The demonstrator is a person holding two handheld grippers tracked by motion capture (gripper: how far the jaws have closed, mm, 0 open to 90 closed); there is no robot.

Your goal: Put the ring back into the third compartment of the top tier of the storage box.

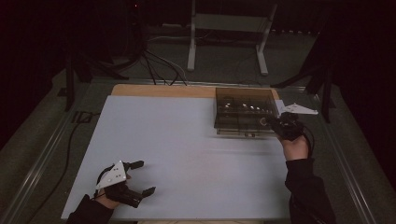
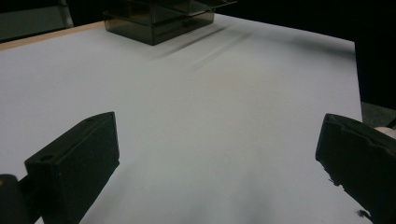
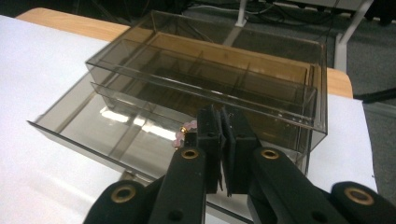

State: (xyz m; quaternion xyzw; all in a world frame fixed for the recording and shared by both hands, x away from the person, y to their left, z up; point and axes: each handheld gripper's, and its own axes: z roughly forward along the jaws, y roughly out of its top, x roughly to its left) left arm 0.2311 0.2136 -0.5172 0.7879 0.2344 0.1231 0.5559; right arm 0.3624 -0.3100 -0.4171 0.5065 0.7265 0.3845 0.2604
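My right claw (image 3: 220,140) is pressed together on a pink bead string (image 3: 183,134) over the open drawer (image 3: 93,126) of the smoky box (image 1: 243,109). My left claw (image 1: 142,177) rests spread on the white table (image 1: 187,154).

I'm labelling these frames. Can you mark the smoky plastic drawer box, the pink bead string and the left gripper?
smoky plastic drawer box (image 3: 289,81): right gripper view, top panel.
pink bead string (image 3: 181,135): right gripper view, beads beside the jaws.
left gripper (image 1: 142,177): high view, between its fingertips.

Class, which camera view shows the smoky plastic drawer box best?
The right gripper view: the drawer box is close, its dividers and pulled-out lower drawer clear. The high view shows it small; the left gripper view shows it far and cropped.
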